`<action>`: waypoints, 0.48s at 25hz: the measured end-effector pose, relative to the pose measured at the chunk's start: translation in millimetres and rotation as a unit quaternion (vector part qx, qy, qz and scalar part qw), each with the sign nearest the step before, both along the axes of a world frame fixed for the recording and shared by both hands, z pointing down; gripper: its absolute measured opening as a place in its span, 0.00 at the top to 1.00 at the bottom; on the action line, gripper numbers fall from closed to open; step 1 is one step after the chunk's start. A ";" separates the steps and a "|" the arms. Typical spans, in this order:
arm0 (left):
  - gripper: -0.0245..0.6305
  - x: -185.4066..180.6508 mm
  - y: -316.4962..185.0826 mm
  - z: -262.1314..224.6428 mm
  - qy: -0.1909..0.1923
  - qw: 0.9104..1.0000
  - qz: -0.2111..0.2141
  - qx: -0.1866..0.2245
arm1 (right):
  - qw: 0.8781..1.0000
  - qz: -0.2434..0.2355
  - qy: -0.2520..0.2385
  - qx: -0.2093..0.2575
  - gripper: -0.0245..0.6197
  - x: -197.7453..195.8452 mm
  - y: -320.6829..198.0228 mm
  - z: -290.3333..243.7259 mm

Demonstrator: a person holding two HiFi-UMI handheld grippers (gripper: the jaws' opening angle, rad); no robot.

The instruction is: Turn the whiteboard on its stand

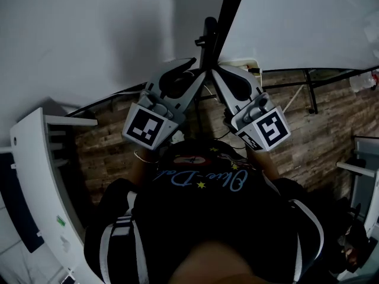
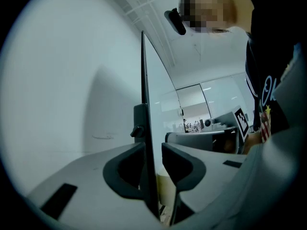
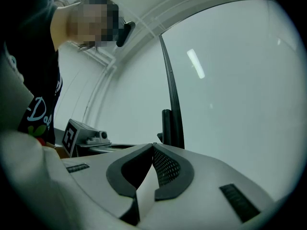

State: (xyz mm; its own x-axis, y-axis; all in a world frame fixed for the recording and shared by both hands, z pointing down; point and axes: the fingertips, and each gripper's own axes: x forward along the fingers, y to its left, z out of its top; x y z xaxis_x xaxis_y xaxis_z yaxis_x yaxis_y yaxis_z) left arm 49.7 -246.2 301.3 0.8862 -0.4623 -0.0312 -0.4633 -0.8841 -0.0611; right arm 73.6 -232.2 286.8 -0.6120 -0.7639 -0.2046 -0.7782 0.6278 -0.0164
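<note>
The whiteboard (image 1: 296,22) stands edge-on in front of the person, its dark framed edge (image 2: 143,80) running upright and its white face spreading away to the right in the head view; the stand's dark post (image 1: 208,34) rises just beyond both grippers, and its legs (image 1: 308,87) reach across the wood-look floor (image 1: 112,152).

The left gripper (image 2: 152,152) straddles that edge; its jaws are partly open, one pad against the frame and the other just off it, so it is not clamped.

The right gripper (image 3: 153,147) has its jaw tips together and nothing between them; the edge and post (image 3: 166,126) lie just ahead of the tips, apart from them.

The turn likely depends on this: the long axis of the edge runs straight up through the left jaws, so the left gripper is the nearer one and is probably placed to swing the board about its stand; closing fully first would guard against slipping.
</note>
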 end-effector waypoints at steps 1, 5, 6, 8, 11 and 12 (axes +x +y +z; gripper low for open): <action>0.78 0.7 -1.7 0.5 -0.001 1.000 0.002 -0.001 | 1.000 0.004 0.000 0.002 0.93 1.3 -0.6 -0.7; 0.76 2.4 -10.3 2.3 -0.004 1.000 0.012 0.000 | 1.000 0.017 0.005 0.003 0.93 3.9 -6.0 -0.5; 0.74 1.8 -13.4 3.5 -0.004 1.000 0.014 -0.001 | 1.000 0.020 0.005 0.003 0.93 3.6 -7.9 -0.5; 0.73 1.8 -19.3 5.6 -0.003 1.000 0.017 -0.004 | 1.000 0.028 0.007 0.004 0.93 4.8 -10.7 -0.5; 0.70 4.3 -24.5 6.3 -0.001 1.000 0.025 -0.011 | 0.999 0.043 0.008 0.007 0.93 10.3 -11.7 -2.3; 0.69 5.9 -25.2 6.2 0.000 0.999 0.030 -0.014 | 0.999 0.048 0.007 0.009 0.93 12.3 -11.7 -3.5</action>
State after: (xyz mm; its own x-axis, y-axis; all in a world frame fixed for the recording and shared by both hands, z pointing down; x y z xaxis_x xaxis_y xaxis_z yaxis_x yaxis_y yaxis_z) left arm 55.6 -271.4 307.5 0.9127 -0.4083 -0.0190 -0.4087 -0.9120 -0.0356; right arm 85.9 -243.9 283.3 -0.5385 -0.8156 -0.2118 -0.8351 0.5500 0.0054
